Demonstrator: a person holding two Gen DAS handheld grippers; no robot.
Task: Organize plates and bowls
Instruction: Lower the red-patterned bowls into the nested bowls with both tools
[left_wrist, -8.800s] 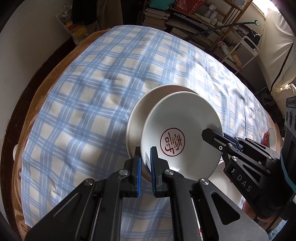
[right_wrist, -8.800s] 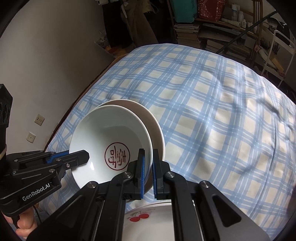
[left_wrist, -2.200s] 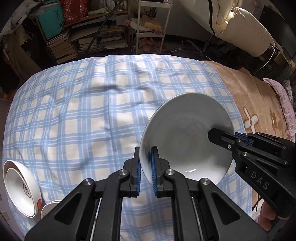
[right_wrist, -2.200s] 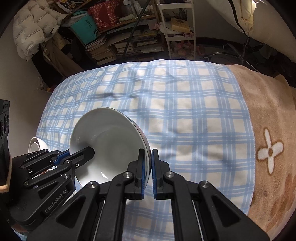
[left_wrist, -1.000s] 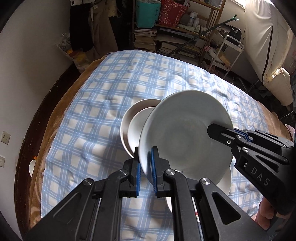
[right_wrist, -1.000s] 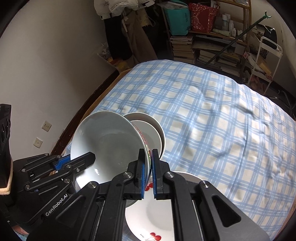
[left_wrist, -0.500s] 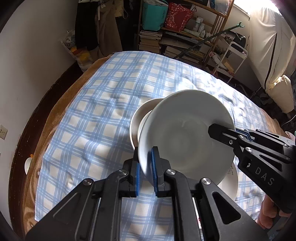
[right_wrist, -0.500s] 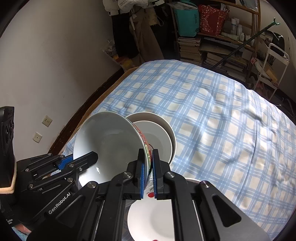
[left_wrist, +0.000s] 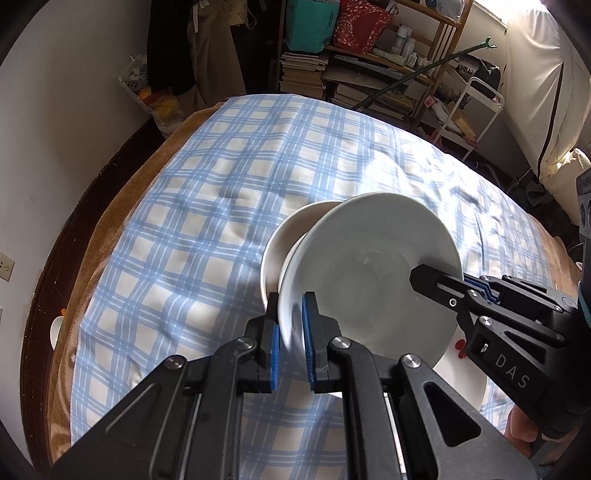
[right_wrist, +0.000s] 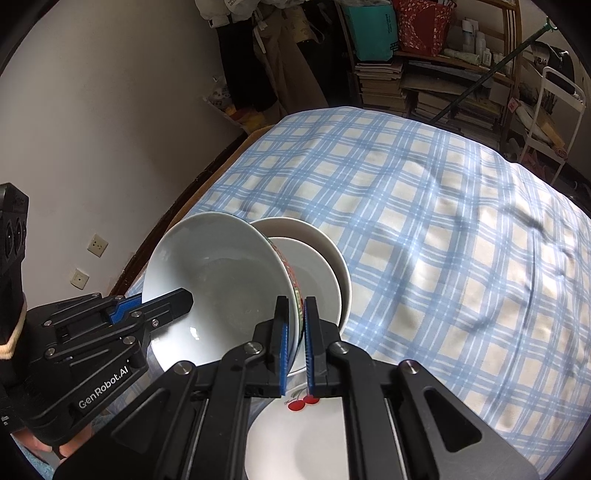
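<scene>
A big white bowl (left_wrist: 369, 280) with a red and green band on its outside (right_wrist: 221, 280) hangs tilted between both grippers. My left gripper (left_wrist: 290, 321) is shut on its near rim; in the right wrist view the left gripper (right_wrist: 177, 299) bites the bowl's left rim. My right gripper (right_wrist: 295, 328) is shut on the opposite rim, and the left wrist view has the right gripper (left_wrist: 432, 277) at the right. Just beyond and under the bowl, a smaller white bowl (right_wrist: 317, 280) sits in a cream plate (right_wrist: 336, 251) (left_wrist: 280, 236) on the blue checked cloth (left_wrist: 221, 206).
A white plate with red cherries (right_wrist: 303, 435) lies close under the held bowl, at the cloth's near edge. A brown blanket edge (left_wrist: 110, 221) and a white wall run along the left. Bookshelves (left_wrist: 369, 74) and a white cart (right_wrist: 546, 122) stand behind. A hand (left_wrist: 517, 432) holds the right gripper.
Both grippers have swung round with the plain white bowl and sunk toward the stack. The bowl with the red seal, held much earlier, now rests in the cream plate.
</scene>
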